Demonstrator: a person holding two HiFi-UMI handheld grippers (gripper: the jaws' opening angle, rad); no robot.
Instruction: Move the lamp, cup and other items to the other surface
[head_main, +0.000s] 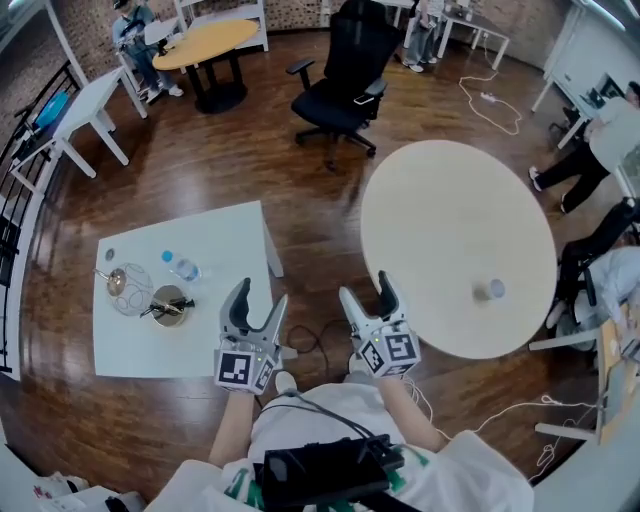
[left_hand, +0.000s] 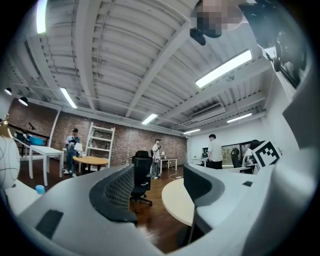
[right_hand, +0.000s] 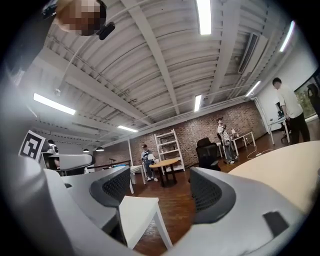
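On the white square table at the left stand a wire-globe lamp, a metal cup and a clear bottle with a blue cap. A small grey cup stands on the round beige table at the right. My left gripper hangs over the white table's near right corner, open and empty. My right gripper sits in the gap beside the round table's near left edge, open and empty. The left gripper view looks between open jaws at the round table. The right gripper view shows open jaws and the white table's corner.
A black office chair stands beyond both tables on the wooden floor. Cables lie on the floor between the tables. People sit at the right edge and by a yellow round table at the back left.
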